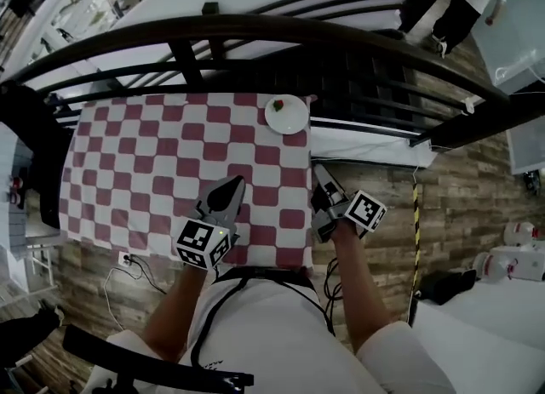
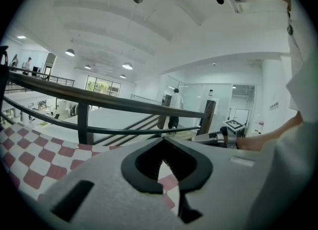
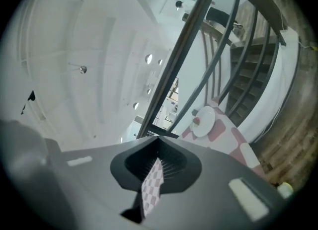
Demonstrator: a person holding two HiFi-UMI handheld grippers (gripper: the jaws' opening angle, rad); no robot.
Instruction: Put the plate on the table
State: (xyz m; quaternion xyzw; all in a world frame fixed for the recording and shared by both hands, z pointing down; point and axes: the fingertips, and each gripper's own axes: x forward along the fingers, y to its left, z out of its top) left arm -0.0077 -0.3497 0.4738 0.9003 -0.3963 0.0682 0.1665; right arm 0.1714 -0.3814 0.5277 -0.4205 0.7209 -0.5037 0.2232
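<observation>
Close to the person's torso, left gripper (image 1: pixel 236 182) hovers over the near part of the checked cloth (image 1: pixel 170 154), jaws together on nothing. Right gripper (image 1: pixel 319 173) is just off the table's right edge, jaws together too, with a sliver of cloth showing in the slit. Plate (image 1: pixel 287 115) sits at the far right corner with a small red item on it. Probably placed already, with the grippers held clear.
</observation>
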